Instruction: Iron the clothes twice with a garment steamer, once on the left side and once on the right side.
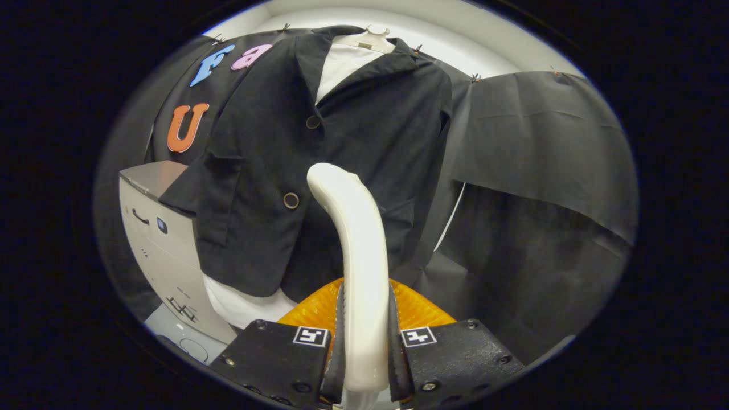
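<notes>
A black short-sleeved jacket (342,154) hangs on a white hanger (373,35) over a white shirt (342,65), straight ahead of my fingers. My gripper (364,330) is shut on the garment steamer's white handle (356,245), which rises between the fingers and curves up toward the jacket's lower front, near its lower button (291,200). An orange part of the steamer (416,307) shows just behind the fingers. The steamer's head is hidden behind the handle, so I cannot tell whether it touches the cloth.
A grey machine cabinet (162,239) stands left of the jacket, under its sleeve. Black cloth (535,188) covers the wall to the right. A white shirt hem (245,304) hangs below the jacket.
</notes>
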The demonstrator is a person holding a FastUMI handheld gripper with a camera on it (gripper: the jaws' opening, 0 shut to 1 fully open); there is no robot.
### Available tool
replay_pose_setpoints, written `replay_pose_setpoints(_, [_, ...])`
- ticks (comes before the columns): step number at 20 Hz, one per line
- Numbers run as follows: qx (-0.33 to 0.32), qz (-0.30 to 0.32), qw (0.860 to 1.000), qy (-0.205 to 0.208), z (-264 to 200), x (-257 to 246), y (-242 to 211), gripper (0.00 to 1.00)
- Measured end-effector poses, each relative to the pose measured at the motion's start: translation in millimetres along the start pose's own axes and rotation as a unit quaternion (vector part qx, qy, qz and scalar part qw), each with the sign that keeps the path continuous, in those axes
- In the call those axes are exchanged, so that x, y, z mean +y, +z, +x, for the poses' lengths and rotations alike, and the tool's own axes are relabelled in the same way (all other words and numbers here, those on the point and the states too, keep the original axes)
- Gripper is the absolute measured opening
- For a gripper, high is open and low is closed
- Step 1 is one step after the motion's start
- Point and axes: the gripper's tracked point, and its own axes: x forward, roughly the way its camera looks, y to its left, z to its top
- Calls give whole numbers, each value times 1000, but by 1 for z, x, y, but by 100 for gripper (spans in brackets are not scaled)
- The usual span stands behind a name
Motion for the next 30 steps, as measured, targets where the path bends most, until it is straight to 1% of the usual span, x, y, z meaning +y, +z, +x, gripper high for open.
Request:
replay_pose_setpoints(9, [73, -8, 997, -3, 4, 12, -65, 33])
replay_pose_setpoints(15, [117, 2, 993, -7, 2, 23, -101, 33])
replay_pose_setpoints(19, [155, 23, 988, -1, -9, 39, -129, 33])
replay_pose_setpoints(22, [164, 37, 986, -7, -21, 44, -136, 33])
replay_pose_setpoints(26, [174, 63, 983, -12, -54, 43, -139, 33])
replay_pose_setpoints(28, [178, 74, 981, -8, -72, 39, -135, 33])
replay_pose_setpoints(30, [166, 81, 983, -12, -88, 31, -125, 33])
